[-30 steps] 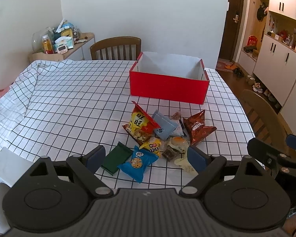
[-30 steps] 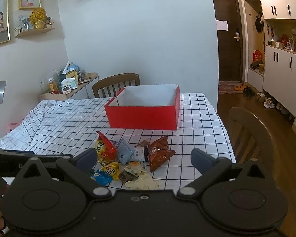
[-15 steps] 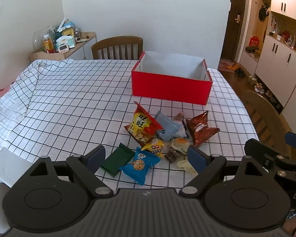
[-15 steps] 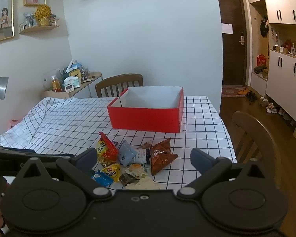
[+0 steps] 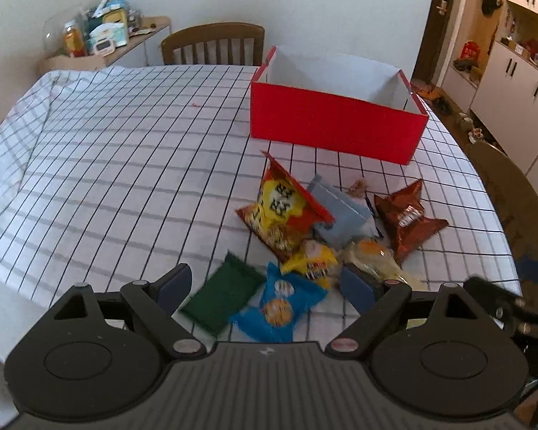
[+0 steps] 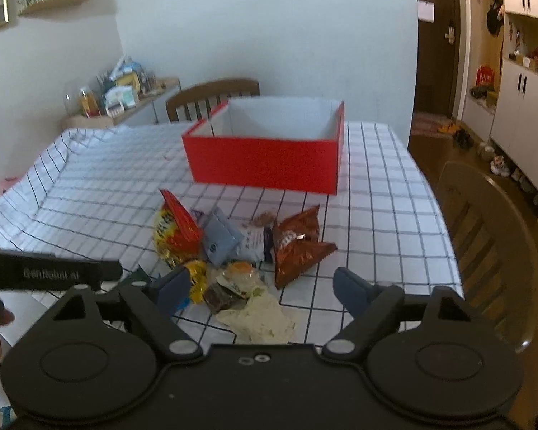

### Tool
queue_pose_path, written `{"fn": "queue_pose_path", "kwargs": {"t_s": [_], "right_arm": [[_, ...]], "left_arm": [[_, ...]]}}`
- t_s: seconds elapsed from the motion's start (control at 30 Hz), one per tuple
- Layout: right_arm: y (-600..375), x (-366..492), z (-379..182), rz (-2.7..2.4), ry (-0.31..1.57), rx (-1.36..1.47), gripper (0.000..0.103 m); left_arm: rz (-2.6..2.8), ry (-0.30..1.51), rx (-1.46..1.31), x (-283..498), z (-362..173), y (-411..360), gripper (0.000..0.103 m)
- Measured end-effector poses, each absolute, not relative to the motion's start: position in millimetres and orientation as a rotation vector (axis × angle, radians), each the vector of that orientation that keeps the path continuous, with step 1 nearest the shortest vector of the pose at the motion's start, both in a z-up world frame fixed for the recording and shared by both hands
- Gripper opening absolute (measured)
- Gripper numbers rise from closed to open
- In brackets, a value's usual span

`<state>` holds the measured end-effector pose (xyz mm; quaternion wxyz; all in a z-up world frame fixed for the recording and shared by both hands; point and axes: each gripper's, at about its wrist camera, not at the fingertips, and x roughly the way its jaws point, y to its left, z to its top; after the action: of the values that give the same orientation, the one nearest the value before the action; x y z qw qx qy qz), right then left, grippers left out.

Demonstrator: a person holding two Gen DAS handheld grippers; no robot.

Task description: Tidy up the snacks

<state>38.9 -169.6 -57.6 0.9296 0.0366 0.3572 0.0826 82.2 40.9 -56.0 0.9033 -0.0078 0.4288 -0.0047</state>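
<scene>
A pile of snack packets lies on the checked tablecloth in front of an empty red box (image 5: 335, 125) (image 6: 265, 163). In the pile are a yellow-red bag (image 5: 281, 208) (image 6: 174, 231), a brown bag (image 5: 405, 216) (image 6: 296, 245), a grey-blue packet (image 5: 340, 215), a blue cookie packet (image 5: 281, 304) and a dark green packet (image 5: 224, 294). My left gripper (image 5: 265, 286) hangs open just above the green and blue packets, touching nothing. My right gripper (image 6: 258, 288) hovers over a pale wrapper (image 6: 260, 317); its jaws are closing, with nothing pressed between the pads.
A wooden chair (image 5: 213, 44) stands behind the table, another (image 6: 487, 236) at its right side. A cluttered side shelf (image 5: 100, 41) is at the back left. Wide bare tablecloth (image 5: 107, 165) lies left of the pile. The left gripper's body (image 6: 50, 274) shows in the right wrist view.
Both grippers have moved forward and down toward the snack pile, which now looks larger. The right gripper's jaws have narrowed a little.
</scene>
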Motion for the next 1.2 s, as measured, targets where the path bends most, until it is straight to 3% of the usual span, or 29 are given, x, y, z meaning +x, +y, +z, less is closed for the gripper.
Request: {"fn": "queue_pose_path", "kwargs": {"t_s": [0.2, 0.33, 0.5, 1.03, 1.2], "right_arm": [[-169.5, 67.7, -83.5, 0.180, 0.846, 0.071, 0.074], [-168.1, 81.0, -98.0, 0.189, 0.941, 0.086, 0.074], [-169.2, 96.8, -113.3, 0.146, 1.012, 0.141, 0.074], [-172.0, 120.8, -154.6, 0.062, 1.167, 0.357, 0.074], [-173.6, 124.3, -157.1, 0.064, 1.177, 0.387, 0.070]], "left_arm": [[-0.059, 0.936, 0.045, 125.4, -84.9, 45.2, 0.090], [-0.093, 0.984, 0.056, 153.2, -98.2, 50.5, 0.082], [-0.158, 1.007, 0.092, 183.3, -110.3, 53.8, 0.080], [-0.371, 1.070, 0.213, 226.3, -135.0, 34.5, 0.080], [-0.350, 1.086, 0.143, 232.8, -135.4, 40.6, 0.065]]}}
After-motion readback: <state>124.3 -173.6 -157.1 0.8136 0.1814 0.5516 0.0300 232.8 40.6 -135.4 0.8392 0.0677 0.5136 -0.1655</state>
